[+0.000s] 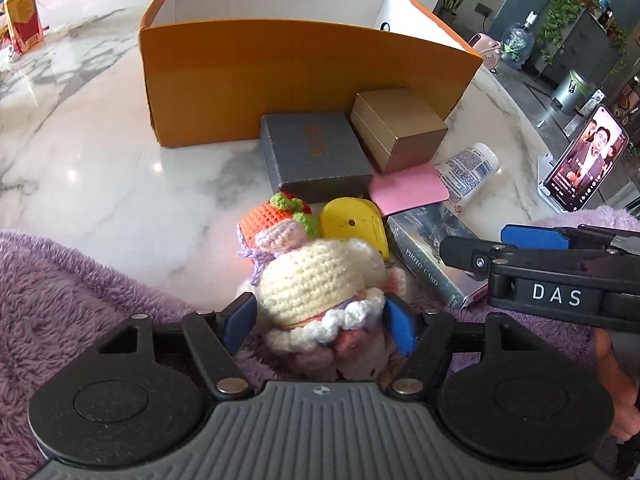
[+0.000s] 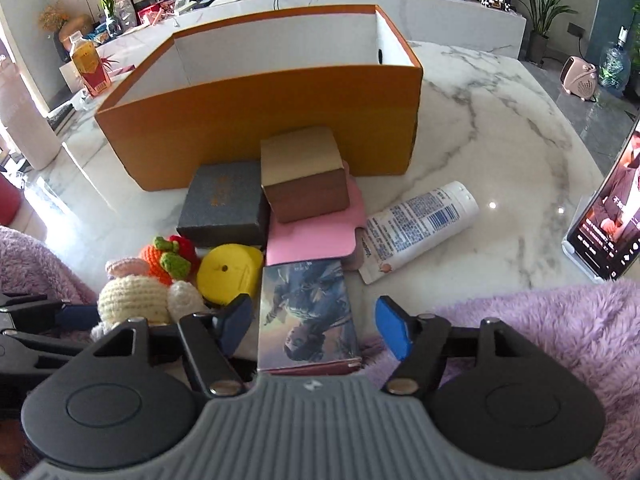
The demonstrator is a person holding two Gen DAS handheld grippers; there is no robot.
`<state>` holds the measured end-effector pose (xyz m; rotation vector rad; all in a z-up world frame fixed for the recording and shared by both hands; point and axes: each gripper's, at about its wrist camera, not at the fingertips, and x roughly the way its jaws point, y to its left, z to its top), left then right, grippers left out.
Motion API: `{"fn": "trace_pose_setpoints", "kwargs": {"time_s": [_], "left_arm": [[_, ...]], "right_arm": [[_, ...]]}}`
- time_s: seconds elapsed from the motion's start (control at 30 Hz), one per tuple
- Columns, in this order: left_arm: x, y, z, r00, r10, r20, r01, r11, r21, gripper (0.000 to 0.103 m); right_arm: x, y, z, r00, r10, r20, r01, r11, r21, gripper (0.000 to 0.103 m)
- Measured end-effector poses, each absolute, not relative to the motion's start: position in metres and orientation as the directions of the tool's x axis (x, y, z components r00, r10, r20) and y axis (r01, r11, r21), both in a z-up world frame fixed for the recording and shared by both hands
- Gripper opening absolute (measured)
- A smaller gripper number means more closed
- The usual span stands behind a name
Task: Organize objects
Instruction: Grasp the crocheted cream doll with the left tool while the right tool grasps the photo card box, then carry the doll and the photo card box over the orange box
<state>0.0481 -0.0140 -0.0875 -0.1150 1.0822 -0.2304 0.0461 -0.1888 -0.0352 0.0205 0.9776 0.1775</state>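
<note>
My left gripper is shut on a cream crochet doll, which also shows in the right wrist view. My right gripper is open, its fingers on either side of a photo-card box, not touching it. Ahead lie a yellow case, a pink wallet, a grey box, a gold box and a white tube. A big open orange box stands behind them.
A phone on a stand plays at the right table edge. A purple fluffy cloth covers the near side. A red drink carton stands far left. The marble table extends to the right of the orange box.
</note>
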Motion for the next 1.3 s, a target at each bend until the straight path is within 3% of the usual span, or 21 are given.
{"fn": "trace_pose_setpoints", "kwargs": {"time_s": [0.23,0.47,0.57,0.67,1.3], "left_arm": [[0.045,-0.019,-0.089,0.474,-0.229,-0.85,0.184,0.97,-0.159,0.084],[0.041,-0.026,-0.086,0.493,-0.229,-0.84,0.251,0.961,-0.115,0.069],[0.04,-0.025,-0.086,0.492,-0.241,-0.837,0.266,0.957,-0.119,0.065],[0.04,-0.022,-0.084,0.48,-0.259,-0.838,0.262,0.954,-0.145,0.062],[0.029,0.006,-0.024,0.484,-0.377,-0.79,0.286,0.921,-0.264,0.058]], "right_arm": [[0.048,-0.188,-0.042,0.516,0.145,-0.844,-0.144,0.986,0.081,0.074],[0.053,-0.184,-0.047,0.497,0.138,-0.857,-0.159,0.985,0.067,0.078],[0.054,-0.181,-0.05,0.489,0.121,-0.864,-0.175,0.984,0.039,0.076],[0.053,-0.18,-0.051,0.471,0.152,-0.869,-0.204,0.977,0.061,0.061],[0.043,-0.185,-0.021,0.505,0.215,-0.836,-0.208,0.97,0.123,0.059]]}}
